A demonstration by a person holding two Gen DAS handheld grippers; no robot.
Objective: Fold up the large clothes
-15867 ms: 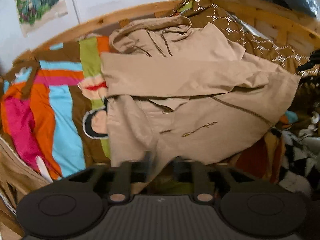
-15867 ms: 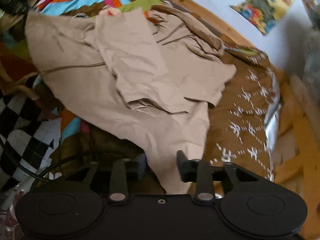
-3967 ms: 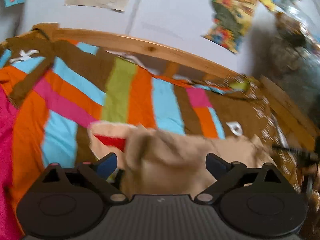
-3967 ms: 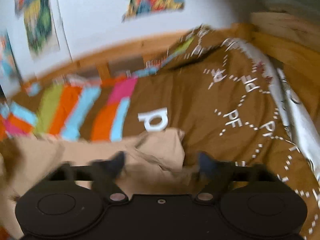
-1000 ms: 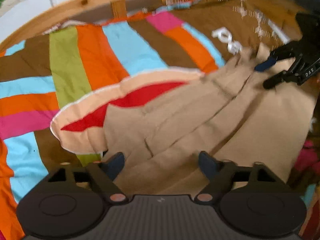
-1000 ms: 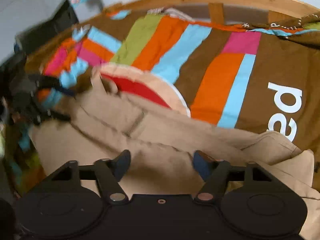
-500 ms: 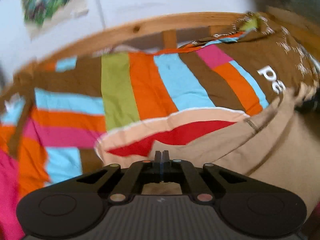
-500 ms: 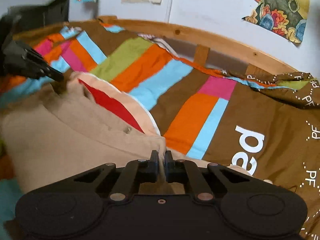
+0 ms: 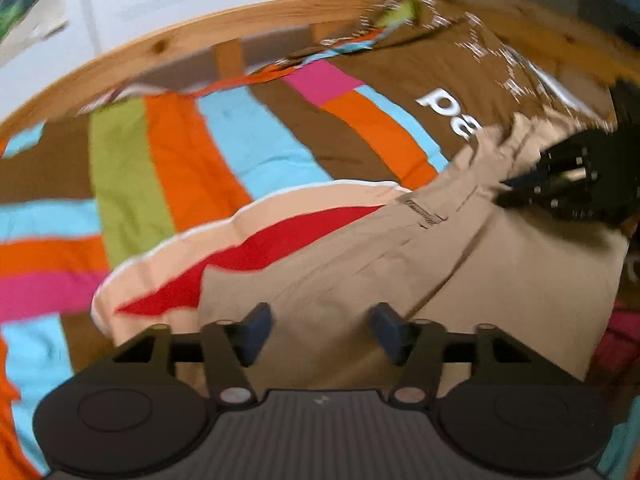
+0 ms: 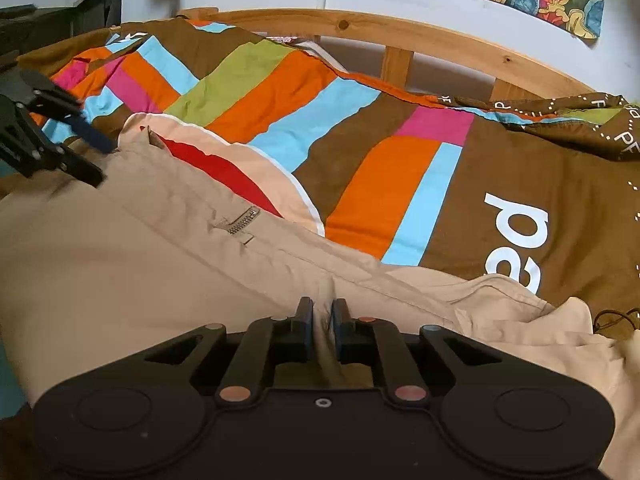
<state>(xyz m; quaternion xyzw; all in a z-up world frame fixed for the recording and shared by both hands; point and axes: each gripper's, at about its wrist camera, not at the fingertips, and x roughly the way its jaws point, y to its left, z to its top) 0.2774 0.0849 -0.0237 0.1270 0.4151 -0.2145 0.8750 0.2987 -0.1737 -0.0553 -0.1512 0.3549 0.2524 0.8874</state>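
Only the right wrist view shows the right gripper (image 10: 322,326) pinching a fold of the tan jacket (image 10: 120,256); the left gripper (image 9: 316,330) hangs spread above its hem. The jacket lies at 6 o'clock, creased, zipper showing. Bare striped quilt (image 10: 280,96) reaches the wooden rail (image 10: 440,44) at 12 o'clock.

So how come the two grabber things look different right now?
The left gripper has its fingers spread wide apart with nothing between them, while the right gripper has its fingers squeezed together on a fold of the tan hoodie. The left one looks blurry, as if moving; the right one looks sharp. Both are black with blue fingertips, and both are over the hoodie on the striped blanket.
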